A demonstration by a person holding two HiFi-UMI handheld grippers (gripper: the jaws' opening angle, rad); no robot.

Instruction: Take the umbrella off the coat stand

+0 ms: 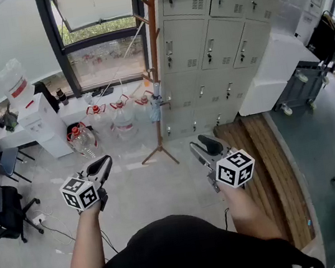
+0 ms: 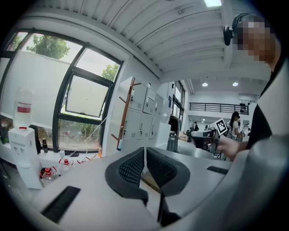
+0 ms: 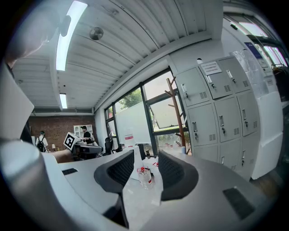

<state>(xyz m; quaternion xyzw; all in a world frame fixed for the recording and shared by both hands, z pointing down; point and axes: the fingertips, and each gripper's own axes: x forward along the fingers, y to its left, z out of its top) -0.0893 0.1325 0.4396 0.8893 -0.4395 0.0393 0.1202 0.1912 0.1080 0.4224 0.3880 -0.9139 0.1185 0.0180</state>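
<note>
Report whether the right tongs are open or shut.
Open: in the right gripper view the right tongs stand apart, with nothing gripped between them.

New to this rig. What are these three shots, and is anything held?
No robot arm here: a person in a black top holds a two-jaw gripper in each hand; the marker cubes are part of them. One picture comes from a camera on the person's head, looking steeply down; the other two cameras ride on the grippers and look along their dark jaws. The left gripper has its jaws together, the right gripper has them apart; neither holds anything. Ahead stands the brown wooden coat stand, beside grey metal lockers. A pale folded thing hanging low on it is probably the umbrella. Clear water jugs with red caps stand on the floor near the window.
</note>
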